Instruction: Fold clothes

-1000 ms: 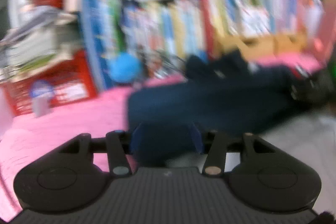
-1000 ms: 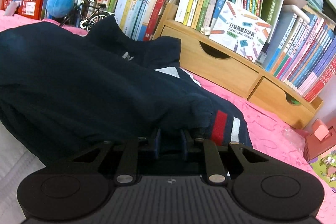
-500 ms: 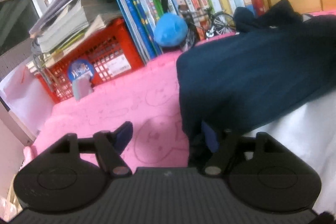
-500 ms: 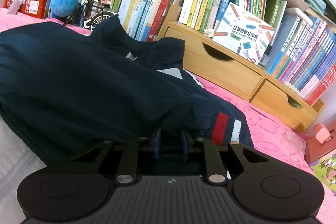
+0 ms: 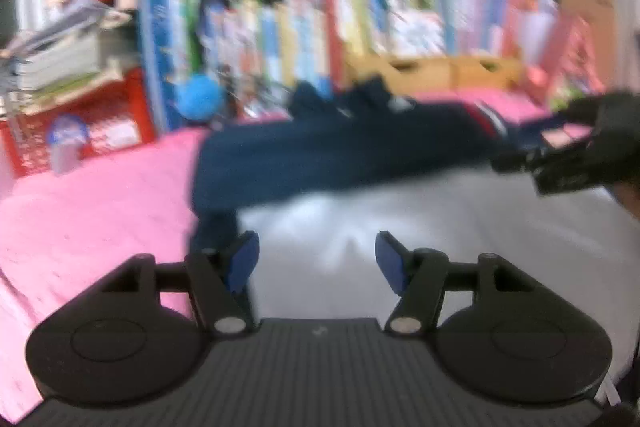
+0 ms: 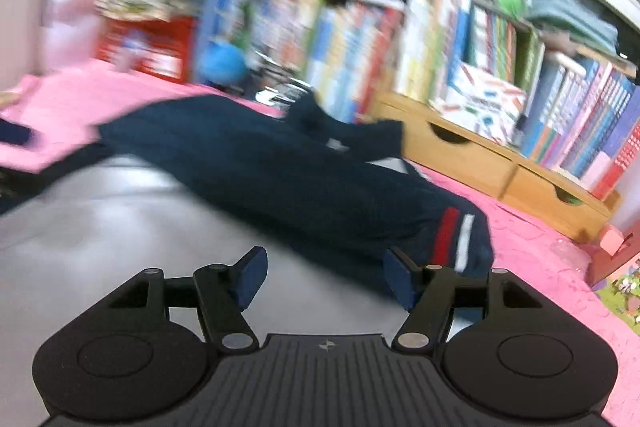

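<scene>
Both wrist views sit low, close over the bed, facing the bookshelf (image 5: 304, 39); they share the navy garment (image 5: 328, 159) (image 6: 304, 179).

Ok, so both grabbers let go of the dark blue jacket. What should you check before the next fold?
1. Left gripper empty: ok, fingers apart with nothing between them.
2. Right gripper empty: ok, its jaws are opening with nothing between them.
3. Dark blue jacket lying down on the bed: ok, it rests partly on the pink blanket, partly on the white sheet.
4. Jacket lying flat and smooth: cannot tell, the pictures are blurred.
5. Striped cuff tucked in: not ok, it sticks out at the jacket's right end.
6. The two grippers clear of each other: ok, they are well apart.
</scene>
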The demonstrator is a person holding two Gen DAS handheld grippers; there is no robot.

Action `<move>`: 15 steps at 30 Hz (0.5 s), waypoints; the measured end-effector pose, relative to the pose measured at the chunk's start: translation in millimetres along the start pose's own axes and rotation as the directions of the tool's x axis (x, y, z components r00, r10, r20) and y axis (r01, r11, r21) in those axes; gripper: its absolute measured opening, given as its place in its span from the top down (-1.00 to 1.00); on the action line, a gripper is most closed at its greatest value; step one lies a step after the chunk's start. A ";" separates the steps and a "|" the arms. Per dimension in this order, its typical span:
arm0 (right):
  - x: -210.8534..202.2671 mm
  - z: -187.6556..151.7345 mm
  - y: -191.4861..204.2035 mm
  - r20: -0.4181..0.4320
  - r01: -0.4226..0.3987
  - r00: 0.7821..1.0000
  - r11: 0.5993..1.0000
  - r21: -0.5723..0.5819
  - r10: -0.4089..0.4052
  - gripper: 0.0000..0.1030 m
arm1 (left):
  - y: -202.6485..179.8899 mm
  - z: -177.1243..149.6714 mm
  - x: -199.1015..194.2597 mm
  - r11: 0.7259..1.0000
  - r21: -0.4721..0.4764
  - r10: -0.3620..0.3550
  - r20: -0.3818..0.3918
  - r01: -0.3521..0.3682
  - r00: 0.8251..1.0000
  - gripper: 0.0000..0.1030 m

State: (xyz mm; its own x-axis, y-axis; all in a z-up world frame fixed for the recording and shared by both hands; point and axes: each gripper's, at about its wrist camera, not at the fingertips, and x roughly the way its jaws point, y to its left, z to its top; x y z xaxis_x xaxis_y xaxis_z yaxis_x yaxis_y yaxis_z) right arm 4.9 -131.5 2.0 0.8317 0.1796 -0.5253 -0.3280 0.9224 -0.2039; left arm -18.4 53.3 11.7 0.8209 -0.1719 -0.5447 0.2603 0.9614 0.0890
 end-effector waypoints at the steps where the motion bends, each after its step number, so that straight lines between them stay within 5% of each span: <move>1: -15.3 -9.8 2.9 -0.001 -0.040 0.999 0.999 0.007 0.040 -0.36 | -3.3 -6.9 1.2 1.000 0.020 0.004 -0.021 -0.004 1.000 -0.26; 3: -39.0 -35.1 4.8 -0.026 -0.095 0.995 0.995 0.028 0.096 -0.39 | -5.6 -20.4 4.0 0.998 0.059 0.041 -0.063 -0.037 0.997 -0.26; 7: -63.7 -89.5 -11.7 -0.124 0.070 0.990 0.997 0.043 -0.064 -0.50 | 22.6 -39.9 -13.3 0.987 0.037 0.161 -0.074 -0.158 0.984 -0.43; 11: -110.7 -108.7 -51.6 -0.181 0.238 0.963 0.947 0.215 -0.200 -0.49 | 44.5 -44.9 -38.8 0.978 -0.044 0.200 -0.091 -0.204 0.976 -0.39; 15: -156.3 -122.3 -60.6 -0.121 0.181 0.981 0.935 0.306 -0.151 -0.49 | 67.1 -53.2 -70.0 0.963 -0.267 -0.040 -0.076 0.018 0.996 -0.39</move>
State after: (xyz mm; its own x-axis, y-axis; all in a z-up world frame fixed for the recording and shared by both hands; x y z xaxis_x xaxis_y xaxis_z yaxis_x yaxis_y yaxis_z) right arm -160.0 -257.3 -4.5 0.8115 -0.0041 -0.5843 -0.0189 0.9993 -0.0332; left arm -85.4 141.3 11.5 0.7687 -0.1934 -0.6096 0.1300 0.9805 -0.1471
